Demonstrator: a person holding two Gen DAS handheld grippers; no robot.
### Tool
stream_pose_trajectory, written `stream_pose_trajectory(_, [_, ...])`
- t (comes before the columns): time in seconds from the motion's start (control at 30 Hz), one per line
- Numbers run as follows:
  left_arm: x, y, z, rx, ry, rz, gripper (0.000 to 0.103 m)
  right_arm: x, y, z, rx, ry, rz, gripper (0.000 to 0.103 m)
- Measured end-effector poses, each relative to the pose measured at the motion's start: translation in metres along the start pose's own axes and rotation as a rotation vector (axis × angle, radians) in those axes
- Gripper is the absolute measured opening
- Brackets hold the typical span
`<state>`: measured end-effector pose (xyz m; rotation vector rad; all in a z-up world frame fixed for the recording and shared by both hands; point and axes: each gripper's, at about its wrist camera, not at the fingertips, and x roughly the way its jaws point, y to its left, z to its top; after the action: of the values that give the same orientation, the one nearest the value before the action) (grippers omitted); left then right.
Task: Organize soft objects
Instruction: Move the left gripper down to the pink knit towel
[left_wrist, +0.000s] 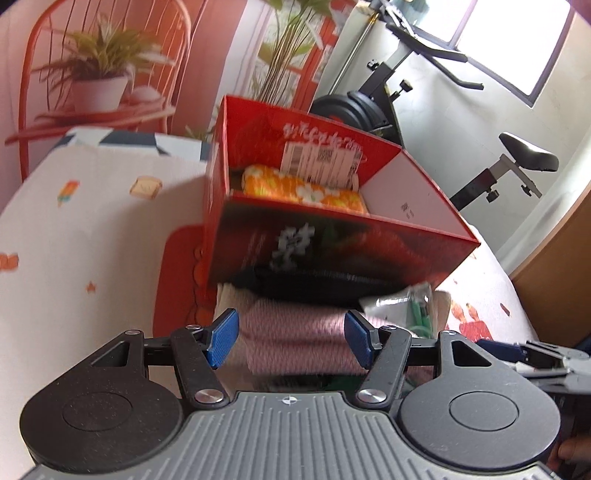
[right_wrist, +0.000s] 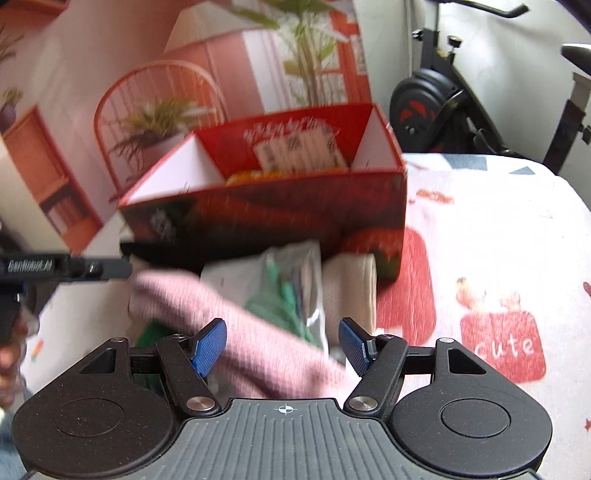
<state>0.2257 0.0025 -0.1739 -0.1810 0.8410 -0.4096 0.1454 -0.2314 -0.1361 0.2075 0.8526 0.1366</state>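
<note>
Only the left wrist view clearly shows the orange floral cloth (left_wrist: 301, 192) inside the red box (left_wrist: 332, 251); the right shows a cream roll (right_wrist: 349, 291) beside it. Both the left gripper (left_wrist: 291, 341) and right gripper (right_wrist: 282, 347) tilt downward, fingers apart and empty, over the pink knit (left_wrist: 291, 332).

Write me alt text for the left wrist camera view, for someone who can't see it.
The left gripper hangs open over a folded pink cloth, its blue fingers on either side and not pressing it. Behind the cloth a red box sits on a patterned sheet, with an orange flowered cloth inside. A plastic packet lies right of the pink cloth.
</note>
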Motion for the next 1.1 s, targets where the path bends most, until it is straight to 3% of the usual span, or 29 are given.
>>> stream_pose_trajectory(0.13, [0.001,0.002,-0.009,-0.025,0.011,-0.004,0.065,0.001,0.005,-0.014,-0.055,0.034,-0.018,0.070])
stream_pose_trajectory(0.3, [0.003,0.003,-0.014,-0.041,0.023,-0.003,0.065,0.009,-0.002,-0.028,-0.015,0.089,-0.020,0.070])
stream_pose_trajectory(0.57, [0.008,0.005,-0.018,-0.053,0.038,-0.005,0.065,0.014,-0.021,-0.032,0.046,0.092,-0.026,0.065])
stream_pose_trajectory(0.7, [0.008,0.007,-0.020,-0.056,0.036,-0.012,0.065,0.014,-0.027,-0.033,0.057,0.091,-0.029,0.053])
stream_pose_trajectory(0.8, [0.008,0.006,-0.020,-0.049,0.028,-0.025,0.066,0.013,-0.029,-0.031,0.056,0.067,-0.036,0.032])
stream_pose_trajectory(1.1, [0.022,0.007,-0.010,-0.103,0.033,-0.070,0.066,0.013,-0.028,-0.026,0.032,0.021,-0.048,0.025])
